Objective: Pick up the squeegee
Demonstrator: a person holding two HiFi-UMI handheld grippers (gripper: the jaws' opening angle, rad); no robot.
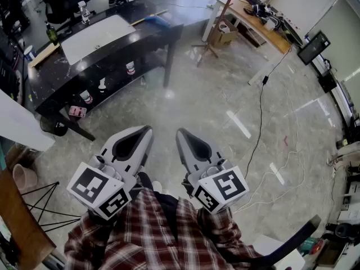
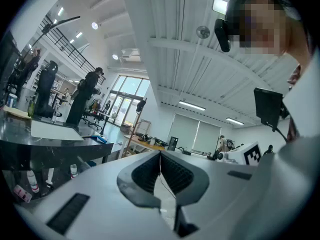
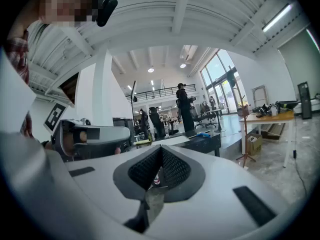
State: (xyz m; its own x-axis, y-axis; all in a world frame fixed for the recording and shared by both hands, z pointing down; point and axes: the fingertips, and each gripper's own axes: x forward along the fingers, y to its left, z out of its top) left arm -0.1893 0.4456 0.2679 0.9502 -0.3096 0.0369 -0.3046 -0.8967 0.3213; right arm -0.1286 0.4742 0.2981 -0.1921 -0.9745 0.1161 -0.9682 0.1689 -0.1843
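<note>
Left gripper (image 1: 147, 130) and right gripper (image 1: 180, 133) side by side — both closed, empty, black table (image 1: 151, 35) well beyond

In the head view, a long table (image 1: 39, 77) sits at the upper left. A board (image 1: 95, 35) lies on it, and the squeegee (image 1: 155, 20) lies at its right end. A desk (image 1: 264, 30) stands at the upper right, a box (image 1: 225, 34) under it

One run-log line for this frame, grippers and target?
left gripper shut, empty | right gripper shut, empty | blue tool, likely squeegee, on black table, untouched
</note>
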